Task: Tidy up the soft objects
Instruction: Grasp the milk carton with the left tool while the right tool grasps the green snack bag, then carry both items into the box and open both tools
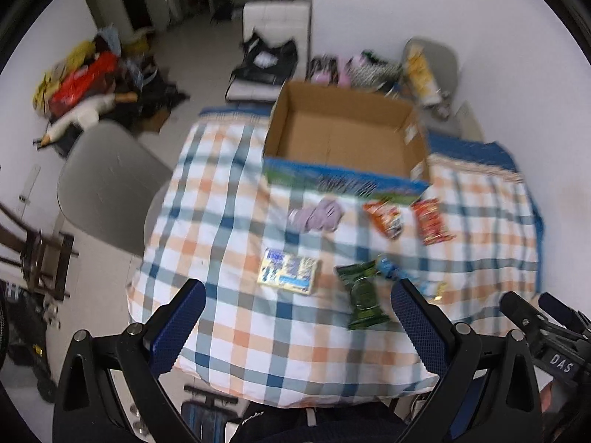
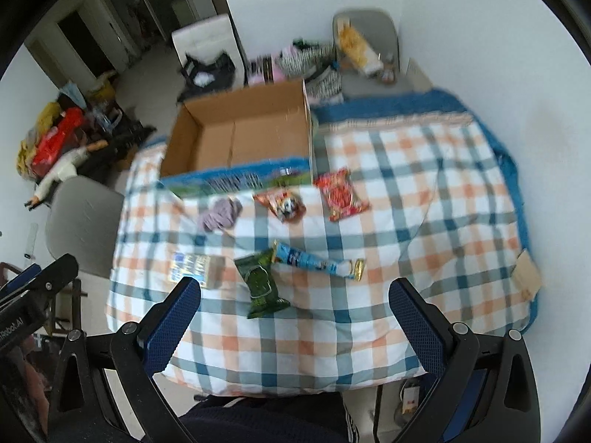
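An empty cardboard box (image 1: 343, 136) (image 2: 240, 140) stands at the far side of a checked tablecloth (image 1: 258, 325) (image 2: 424, 199). In front of it lie a crumpled lilac cloth (image 1: 317, 215) (image 2: 219, 213), two red-orange snack packs (image 1: 384, 217) (image 1: 432, 221) (image 2: 282, 203) (image 2: 341, 193), a yellow-blue pack (image 1: 289, 270) (image 2: 195, 267), a green pack (image 1: 364, 295) (image 2: 260, 282) and a blue tube pack (image 2: 317, 260). My left gripper (image 1: 297, 297) and right gripper (image 2: 293, 295) are both open and empty, held above the table's near edge.
A grey chair (image 1: 107, 184) (image 2: 79, 221) stands left of the table. A white chair with a black bag (image 1: 269, 51) and another grey chair with items (image 2: 365, 51) are behind the box. A clutter pile (image 1: 92, 81) lies on the floor at the far left.
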A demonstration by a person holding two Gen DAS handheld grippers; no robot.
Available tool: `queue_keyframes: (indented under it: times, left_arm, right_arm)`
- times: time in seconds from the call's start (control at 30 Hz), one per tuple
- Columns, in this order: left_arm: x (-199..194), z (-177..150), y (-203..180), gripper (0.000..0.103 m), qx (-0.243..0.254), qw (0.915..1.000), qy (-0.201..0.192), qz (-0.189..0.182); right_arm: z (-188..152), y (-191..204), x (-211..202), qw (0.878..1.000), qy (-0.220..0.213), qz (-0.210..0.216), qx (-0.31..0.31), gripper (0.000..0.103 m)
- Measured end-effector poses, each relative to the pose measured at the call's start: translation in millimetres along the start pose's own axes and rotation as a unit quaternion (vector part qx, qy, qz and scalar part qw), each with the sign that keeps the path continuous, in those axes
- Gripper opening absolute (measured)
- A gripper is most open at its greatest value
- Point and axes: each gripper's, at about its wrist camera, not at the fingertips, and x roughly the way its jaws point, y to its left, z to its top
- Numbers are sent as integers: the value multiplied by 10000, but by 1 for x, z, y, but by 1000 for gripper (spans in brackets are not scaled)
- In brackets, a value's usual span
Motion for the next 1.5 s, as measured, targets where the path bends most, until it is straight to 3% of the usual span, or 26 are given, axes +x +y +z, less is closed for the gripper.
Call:
queue_keyframes:
  times: [0.27, 0.37, 0.43, 0.53, 0.6, 0.67, 0.7, 0.8, 0.87, 0.93, 1.0, 1.17, 1.23, 1.33, 1.43, 1.5]
  left_arm:
    - [130, 0, 36, 103, -222, 9910, 1265, 365]
    - [170, -3, 50, 103, -503, 9838, 1717, 132]
    - [196, -5, 61, 103, -934, 9725, 2121, -230]
    - [232, -9, 74, 103, -1793, 9476, 2544, -718]
    - [251, -10, 77, 103, -2252, 9311, 2708, -947]
    - [271, -8, 77, 103, -2633, 9147, 2856, -1114]
    - [284, -7, 76, 103, -2796, 9063, 2962, -1128]
    - [312, -9, 74, 103, -3035, 8928, 3182, -976]
    - [323, -13, 72, 102, -3072, 8895, 3281, -826]
    - [329, -17, 70, 94, -3007, 8924, 3277, -766]
    - [326, -18, 65, 92, -2818, 9029, 3161, -738]
    - [303, 1, 32, 76, -1219, 9539, 2727, -302]
    - [298, 6, 13, 75, -354, 9669, 2528, 2]
    - [308, 3, -14, 76, 527, 9655, 2542, 216]
    - [318, -4, -25, 71, 723, 9660, 2451, 406]
    - [318, -10, -31, 70, 740, 9685, 2341, 404]
  right_arm:
    - [-9, 16, 173, 9915, 1251, 351, -98, 103]
    - [-21, 29, 238, 9844, 1700, 437, -91, 103]
    - [-28, 37, 278, 9796, 1953, 479, -14, 102]
    - [-42, 46, 322, 9724, 2264, 524, 201, 92]
    - [-49, 49, 340, 9678, 2431, 557, 346, 67]
    - [-56, 50, 358, 9647, 2525, 563, 494, 61]
    - [-58, 51, 361, 9649, 2518, 522, 524, 58]
    - [-62, 51, 365, 9650, 2495, 503, 629, 55]
    - [-64, 52, 366, 9645, 2511, 512, 642, 54]
    - [-67, 54, 370, 9628, 2588, 488, 603, 54]
    - [-67, 56, 371, 9605, 2689, 454, 557, 55]
    - [-71, 59, 373, 9550, 2878, 468, 541, 54]
    - [-66, 50, 369, 9535, 2945, 432, 484, 53]
    - [-72, 55, 375, 9496, 3098, 331, 353, 54]
    - [-78, 58, 386, 9453, 3230, 245, 394, 54]
    - [-82, 58, 383, 9474, 3162, 221, 446, 48]
